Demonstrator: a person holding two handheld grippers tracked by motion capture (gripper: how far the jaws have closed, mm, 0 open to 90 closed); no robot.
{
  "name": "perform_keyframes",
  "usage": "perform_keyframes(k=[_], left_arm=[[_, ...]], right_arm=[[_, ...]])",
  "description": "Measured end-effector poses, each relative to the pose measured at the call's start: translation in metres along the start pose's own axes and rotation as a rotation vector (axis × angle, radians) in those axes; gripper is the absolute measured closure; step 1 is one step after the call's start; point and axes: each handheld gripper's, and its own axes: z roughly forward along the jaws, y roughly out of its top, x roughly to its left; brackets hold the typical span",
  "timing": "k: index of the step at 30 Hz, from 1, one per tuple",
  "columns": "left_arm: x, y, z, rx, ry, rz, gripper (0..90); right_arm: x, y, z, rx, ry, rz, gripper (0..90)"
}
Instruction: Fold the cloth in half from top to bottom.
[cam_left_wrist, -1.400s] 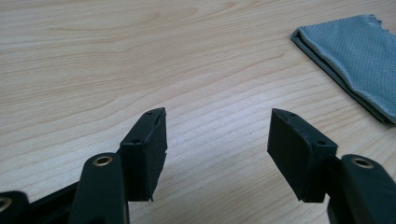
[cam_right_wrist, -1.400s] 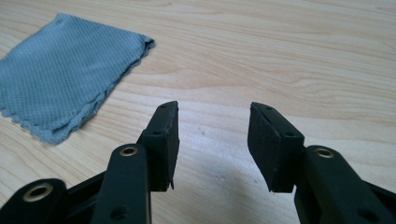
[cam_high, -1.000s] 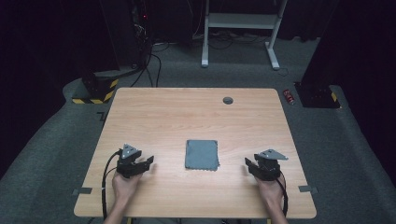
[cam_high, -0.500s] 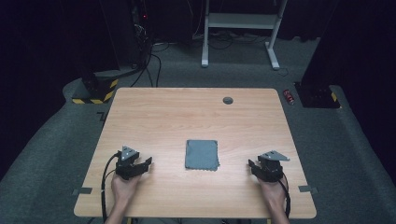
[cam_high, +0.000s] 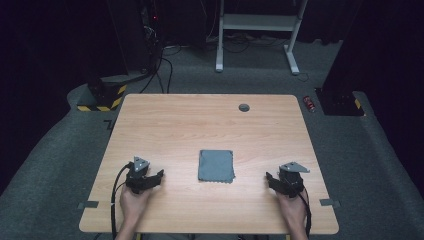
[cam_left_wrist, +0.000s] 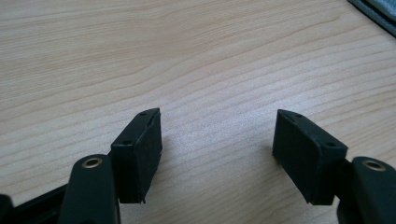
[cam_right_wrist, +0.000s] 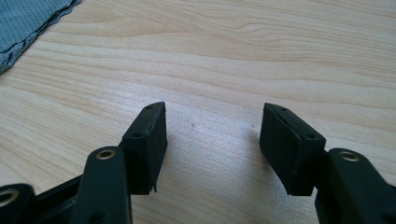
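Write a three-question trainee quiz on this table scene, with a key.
1. True or false: the grey cloth lies flat on the wooden table between the two hand-held grippers.
2. What is between the jaws of the left hand-held gripper? A) the cloth B) nothing, just bare table beneath C) a cable
3. Fill in: the jaws of the right hand-held gripper stand ____.

Key: 1 true; 2 B; 3 open. Both have just been opening, with nothing between them.

Matt grey cloth (cam_high: 216, 165); smooth wooden table (cam_high: 200, 125)
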Motion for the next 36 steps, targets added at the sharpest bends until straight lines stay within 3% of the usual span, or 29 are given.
perform_keyframes(k=[36], left_arm=[[-0.0001,0.0,0.0002,0.002,-0.004,-0.001,30.5]], right_arm=[[-0.0003,0.0005,0.0012,0.003,-0.002,0.002,36.2]])
